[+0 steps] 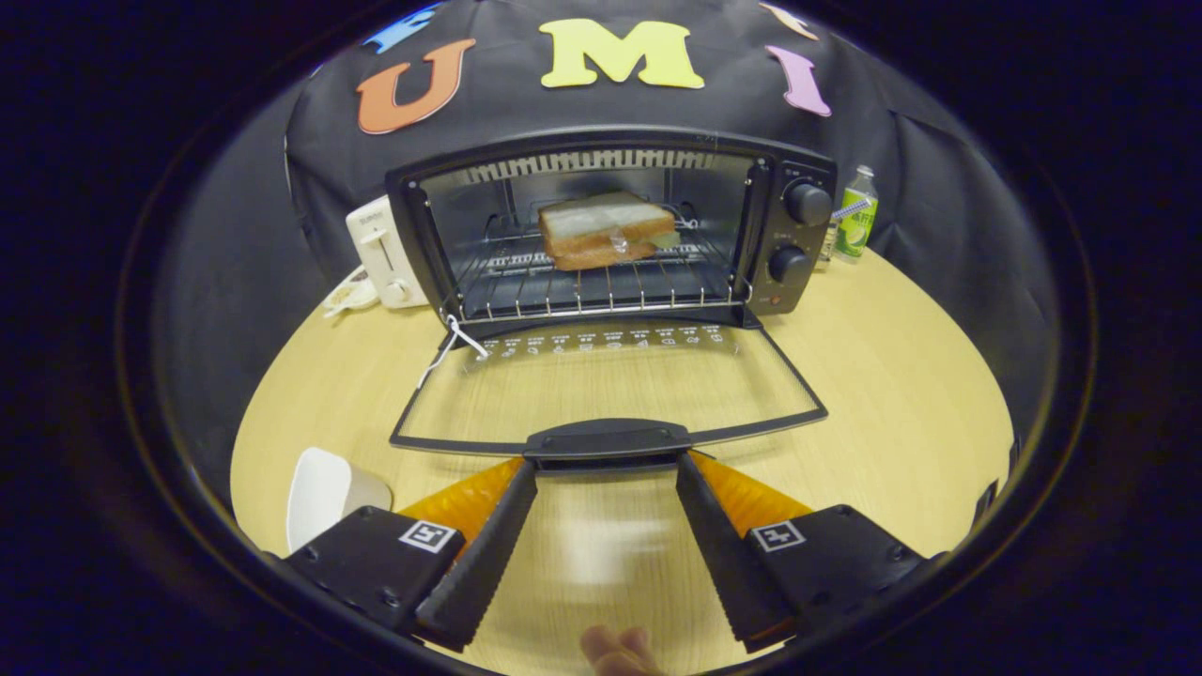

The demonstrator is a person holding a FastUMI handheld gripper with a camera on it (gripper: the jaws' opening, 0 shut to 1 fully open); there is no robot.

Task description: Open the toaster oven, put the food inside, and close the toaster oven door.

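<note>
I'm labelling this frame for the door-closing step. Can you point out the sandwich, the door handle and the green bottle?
sandwich (606, 231): gripper view, its cut front face, on the oven rack.
door handle (608, 439): gripper view, middle of the bar, just ahead of the open jaws.
green bottle (855, 221): gripper view, its label, beside the oven.

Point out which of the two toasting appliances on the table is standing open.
The black toaster oven, its glass door folded down just ahead of the open gripper, sandwich on its rack. The white toaster beside it has no door.

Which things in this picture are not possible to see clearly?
- Fingertips of the open hand-held gripper: tucked under the door handle, contact unclear.
- Door markings: too small.
- White object: partly hidden by the gripper body.
- Bottle: partly behind the toaster oven.
</note>
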